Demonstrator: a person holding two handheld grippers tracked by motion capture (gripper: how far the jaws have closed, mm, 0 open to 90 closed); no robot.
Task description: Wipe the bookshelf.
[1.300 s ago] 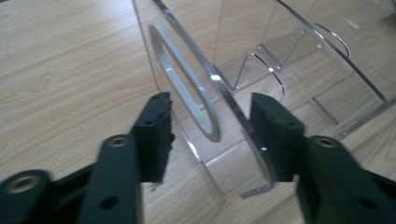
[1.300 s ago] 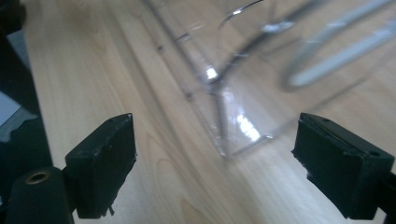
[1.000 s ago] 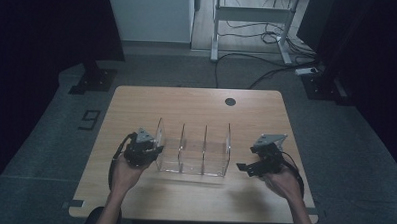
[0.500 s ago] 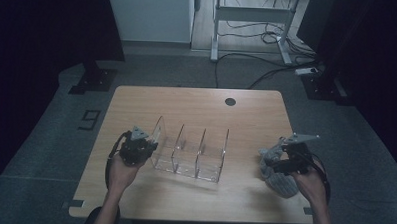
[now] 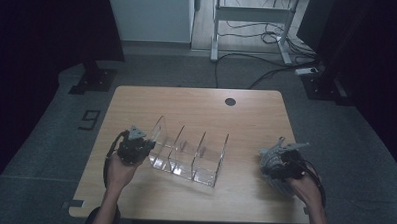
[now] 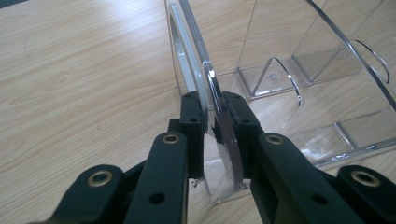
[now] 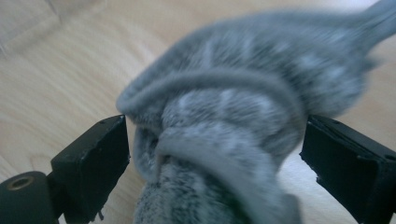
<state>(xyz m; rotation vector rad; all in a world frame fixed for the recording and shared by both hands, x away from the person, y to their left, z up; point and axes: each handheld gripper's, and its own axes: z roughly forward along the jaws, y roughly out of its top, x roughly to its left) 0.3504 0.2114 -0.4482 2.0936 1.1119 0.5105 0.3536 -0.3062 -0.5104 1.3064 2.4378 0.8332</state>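
One wooden counter carries one clear organizer with three compartments at its centre, its left wall pinched by the left gripper, whose jaws have just been closing, while one grey sock bundle sits near right between the right gripper's wide jaws.

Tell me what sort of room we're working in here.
Probably a lab or recording studio, not a home: a bare wooden table on grey carpet, dark curtains around it, and cables trailing under a metal stand behind.
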